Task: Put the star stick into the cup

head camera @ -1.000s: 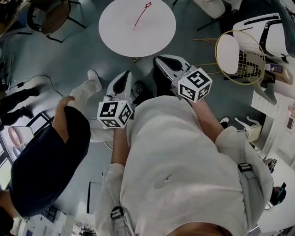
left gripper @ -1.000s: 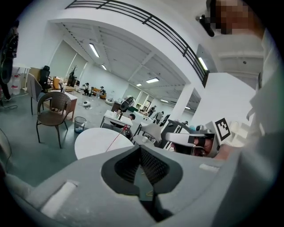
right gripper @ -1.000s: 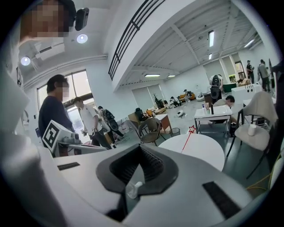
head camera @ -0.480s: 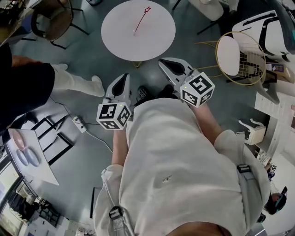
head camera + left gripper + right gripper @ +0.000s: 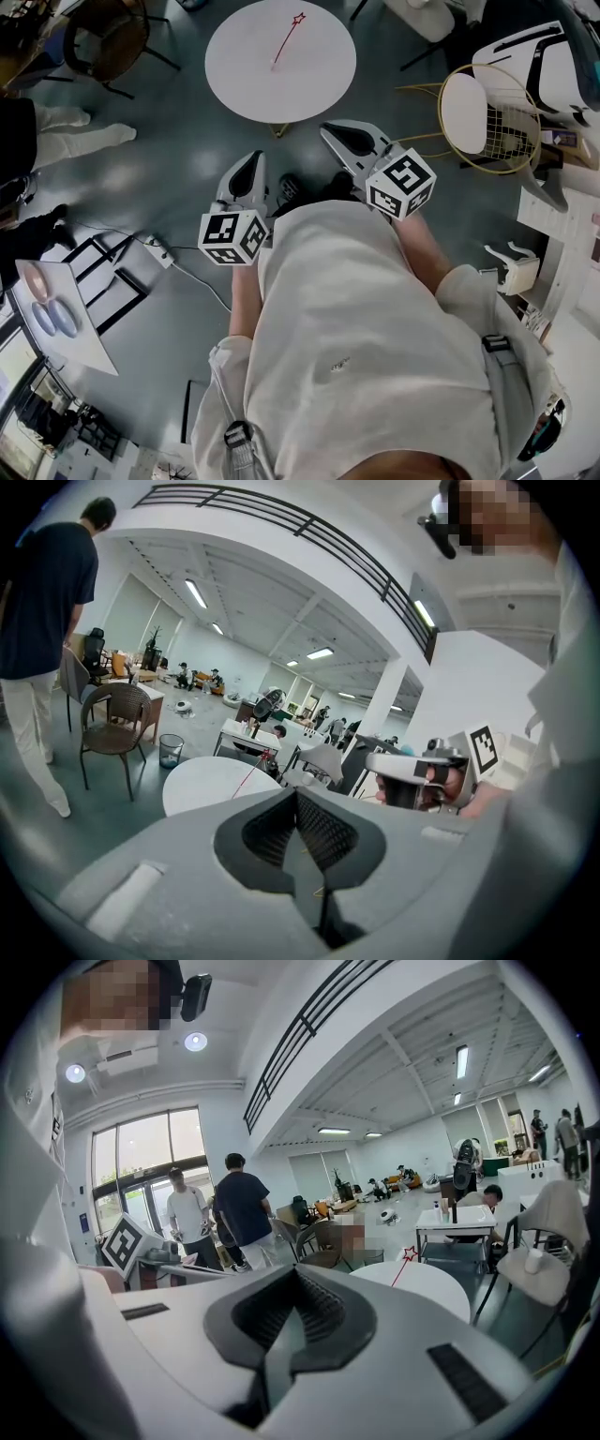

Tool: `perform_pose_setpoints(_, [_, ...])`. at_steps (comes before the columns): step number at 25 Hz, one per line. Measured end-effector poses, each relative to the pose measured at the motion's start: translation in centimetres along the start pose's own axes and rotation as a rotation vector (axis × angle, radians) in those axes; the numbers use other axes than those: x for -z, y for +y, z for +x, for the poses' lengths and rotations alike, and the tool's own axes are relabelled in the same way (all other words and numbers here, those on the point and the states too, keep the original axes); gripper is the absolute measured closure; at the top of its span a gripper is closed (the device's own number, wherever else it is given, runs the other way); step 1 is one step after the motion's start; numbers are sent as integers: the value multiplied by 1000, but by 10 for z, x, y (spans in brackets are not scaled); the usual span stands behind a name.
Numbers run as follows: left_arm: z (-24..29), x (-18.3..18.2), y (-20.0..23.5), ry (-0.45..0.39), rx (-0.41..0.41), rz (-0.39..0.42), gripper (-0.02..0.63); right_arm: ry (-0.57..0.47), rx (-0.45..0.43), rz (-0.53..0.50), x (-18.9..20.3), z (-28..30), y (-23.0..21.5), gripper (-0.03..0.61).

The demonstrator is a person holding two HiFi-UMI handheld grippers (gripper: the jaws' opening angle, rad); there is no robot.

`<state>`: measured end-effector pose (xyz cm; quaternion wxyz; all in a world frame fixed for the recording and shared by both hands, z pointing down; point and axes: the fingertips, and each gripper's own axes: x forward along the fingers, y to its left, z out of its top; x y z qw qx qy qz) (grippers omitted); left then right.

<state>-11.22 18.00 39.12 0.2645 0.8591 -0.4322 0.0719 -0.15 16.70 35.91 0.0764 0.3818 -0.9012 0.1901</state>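
The star stick [image 5: 286, 39], thin and red with a small star at its far end, lies on the round white table [image 5: 314, 80] ahead of me. It also shows as a red line in the left gripper view [image 5: 250, 774] and the right gripper view [image 5: 402, 1265]. No cup shows on that table. My left gripper [image 5: 249, 157] and right gripper [image 5: 328, 128] are held in front of my body, well short of the table. Both point toward it with jaws shut and nothing between them [image 5: 298, 797] [image 5: 298, 1274].
A yellow wire chair with a white seat [image 5: 478, 108] stands right of the table, a wicker chair [image 5: 98, 37] at its left. A cable and power strip [image 5: 155, 248] lie on the floor. A person in white trousers [image 5: 56, 131] stands at the left edge; other people [image 5: 242, 1208] stand beyond.
The person in the dark top who stood close at my left has walked off to the left edge. Both grippers stay nearly where they were, jaws still shut.
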Motion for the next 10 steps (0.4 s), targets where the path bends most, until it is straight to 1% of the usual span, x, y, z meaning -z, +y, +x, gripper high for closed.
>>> perform_pose_setpoints(10, [-2, 1, 6, 4, -1, -9, 603, 11, -13, -4, 1, 7, 6, 571])
